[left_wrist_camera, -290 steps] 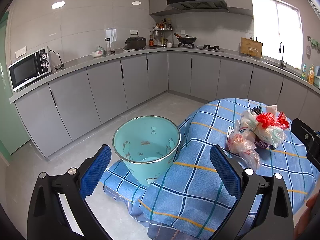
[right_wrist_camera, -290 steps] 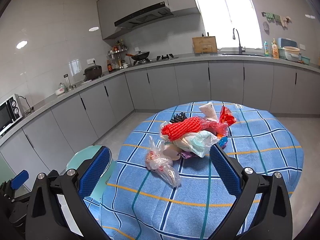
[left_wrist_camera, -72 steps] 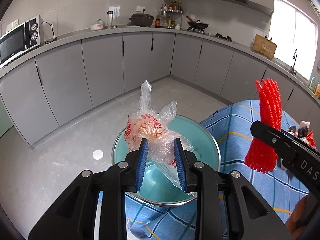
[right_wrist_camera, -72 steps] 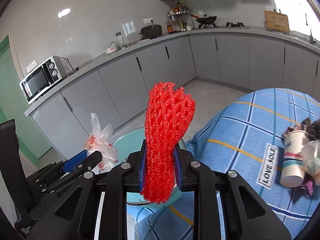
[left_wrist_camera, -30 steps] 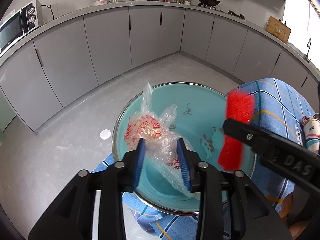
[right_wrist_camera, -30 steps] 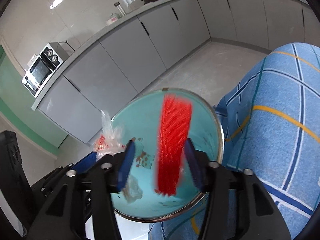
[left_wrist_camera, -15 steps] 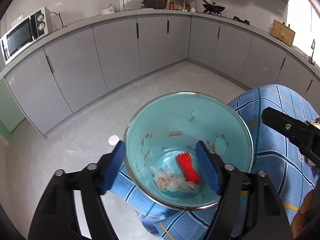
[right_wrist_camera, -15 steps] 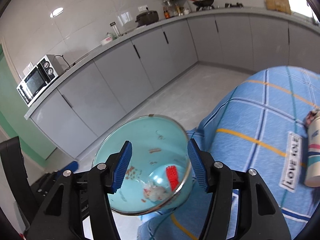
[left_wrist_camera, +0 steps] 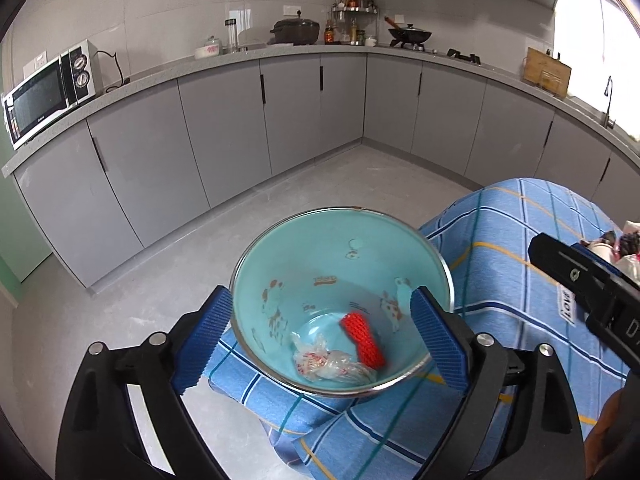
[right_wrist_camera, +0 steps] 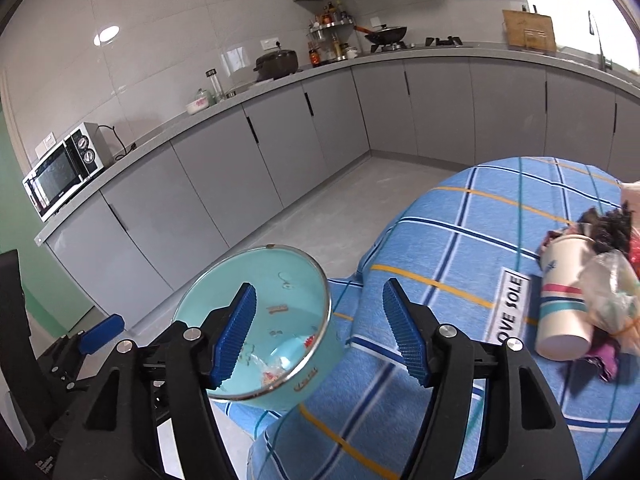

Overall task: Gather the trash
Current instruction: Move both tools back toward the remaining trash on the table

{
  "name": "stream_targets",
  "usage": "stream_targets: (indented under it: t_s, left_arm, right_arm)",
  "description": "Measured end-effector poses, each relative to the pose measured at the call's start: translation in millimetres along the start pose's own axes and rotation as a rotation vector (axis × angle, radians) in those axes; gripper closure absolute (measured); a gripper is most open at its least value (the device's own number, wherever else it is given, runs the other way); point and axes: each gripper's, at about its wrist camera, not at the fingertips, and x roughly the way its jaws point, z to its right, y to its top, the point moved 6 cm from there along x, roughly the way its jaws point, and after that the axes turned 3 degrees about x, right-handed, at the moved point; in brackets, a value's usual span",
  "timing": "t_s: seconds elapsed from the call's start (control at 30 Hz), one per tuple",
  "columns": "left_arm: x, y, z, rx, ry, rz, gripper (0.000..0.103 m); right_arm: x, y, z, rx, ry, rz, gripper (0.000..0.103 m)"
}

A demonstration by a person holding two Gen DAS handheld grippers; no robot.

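left gripper (left_wrist_camera: 322,336) jaws opening, nothing between | right gripper (right_wrist_camera: 318,334) jaws opening, empty | red net (left_wrist_camera: 362,338) and plastic bag (left_wrist_camera: 326,364) lie in teal bin (left_wrist_camera: 280,248), bin serving as collection point | paper cup (right_wrist_camera: 564,304) and scraps remain on table (right_wrist_camera: 460,248), likely next

A bin (left_wrist_camera: 340,264) stands at the near left edge of the cloth-covered table (left_wrist_camera: 504,240). In the bin lie a plastic bag (left_wrist_camera: 324,364) and, touching it on the right, a foam net (left_wrist_camera: 362,338). Far right on the table, a paper cup (right_wrist_camera: 566,308) lies among other trash (right_wrist_camera: 612,292).
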Motion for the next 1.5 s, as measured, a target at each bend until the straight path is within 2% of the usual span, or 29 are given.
stream_targets:
  t_s: [0.17,0.47,0.97,1.5]
  left_arm:
    - [-16,-1,15,0.017,-0.008,0.018,0.008]
    - [-36,-8,50,0.064,-0.059,0.027,0.006]
    - [-67,-15,114,0.148,-0.151,0.056,0.006]
    - [-77,-27,168,0.202,-0.231,0.041,0.006]
  right_arm:
    - [-16,-2,10,0.002,-0.035,0.016,0.037]
    - [-48,-2,41,0.039,-0.116,0.052,0.037]
    - [-101,-10,103,0.101,-0.224,0.104,0.037]
    - [-142,-20,159,0.167,-0.317,0.131,0.037]
